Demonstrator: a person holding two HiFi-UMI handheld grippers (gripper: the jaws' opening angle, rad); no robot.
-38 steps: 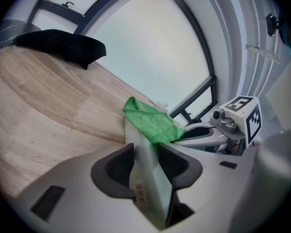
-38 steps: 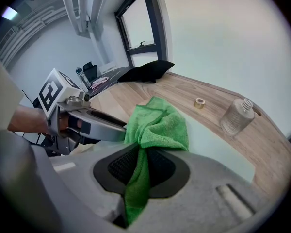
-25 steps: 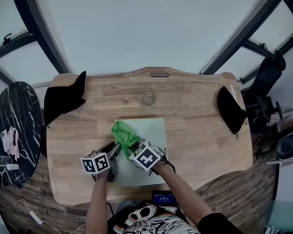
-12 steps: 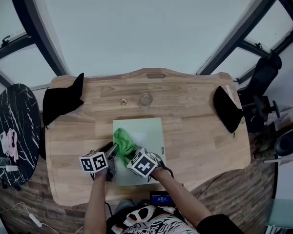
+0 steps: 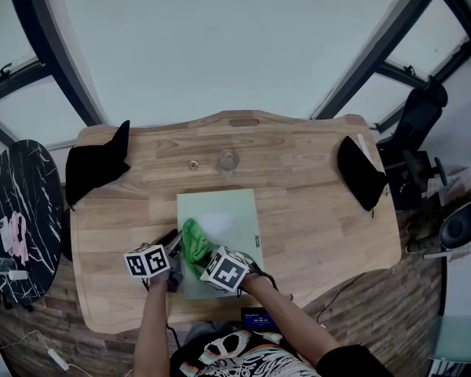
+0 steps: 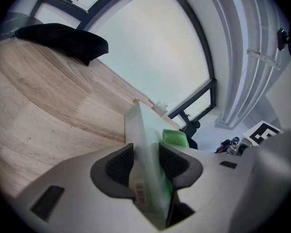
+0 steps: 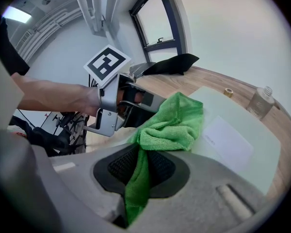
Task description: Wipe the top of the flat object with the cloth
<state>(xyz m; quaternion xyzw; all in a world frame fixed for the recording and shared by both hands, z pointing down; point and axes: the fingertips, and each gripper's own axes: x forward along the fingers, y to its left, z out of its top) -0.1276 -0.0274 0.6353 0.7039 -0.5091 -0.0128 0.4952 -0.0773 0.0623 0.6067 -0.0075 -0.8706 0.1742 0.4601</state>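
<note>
Pulled nearer the person, the cloth [image 5: 193,242] rests on the flat object [image 5: 239,206].

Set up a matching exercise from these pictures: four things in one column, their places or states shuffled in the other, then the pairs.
Things
1. green cloth
2. pale green flat board
3. glass bottle
4. black fabric

Places or states
A. clamped at its edge by the left gripper
B. stands on the table beyond the board, touched by nothing
C. pinched in the right gripper, lying on the board
D. lies at the table's far left corner

Pairs: 1-C, 2-A, 3-B, 4-D
</note>
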